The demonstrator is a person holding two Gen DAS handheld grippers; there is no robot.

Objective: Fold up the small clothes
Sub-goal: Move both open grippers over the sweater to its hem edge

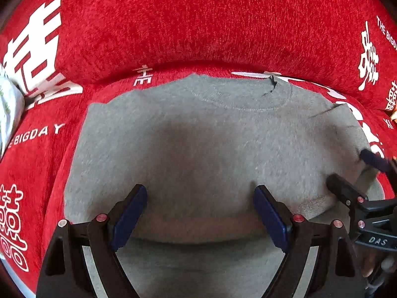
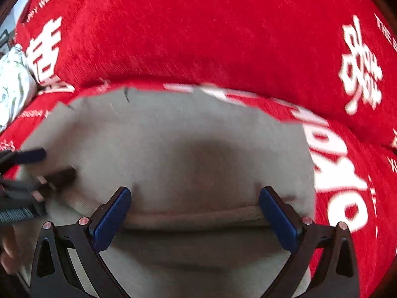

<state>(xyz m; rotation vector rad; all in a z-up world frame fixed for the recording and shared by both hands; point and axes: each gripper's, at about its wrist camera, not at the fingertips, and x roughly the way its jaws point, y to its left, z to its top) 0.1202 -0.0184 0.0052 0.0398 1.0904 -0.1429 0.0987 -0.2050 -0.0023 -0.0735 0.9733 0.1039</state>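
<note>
A grey sweater (image 1: pixel 198 129) lies flat on a red sofa cover (image 1: pixel 44 173), its round collar (image 1: pixel 248 99) toward the backrest. My left gripper (image 1: pixel 201 196) hovers open over the sweater's lower middle, nothing between its blue pads. At the right edge of this view my right gripper (image 1: pixel 354 171) stands open over the sweater's side. In the right wrist view the sweater (image 2: pixel 186 136) fills the middle. My right gripper (image 2: pixel 194 193) is open above its ribbed hem (image 2: pixel 193 214), which runs across between the fingers. The left gripper (image 2: pixel 47 165) shows blurred at the left edge.
The red backrest cushion (image 1: pixel 198 24) with white lettering rises right behind the collar. A white floral-print bundle (image 1: pixel 10 109) lies at the far left of the seat (image 2: pixel 12 84). A person's hand (image 2: pixel 7 255) shows at the lower left of the right wrist view.
</note>
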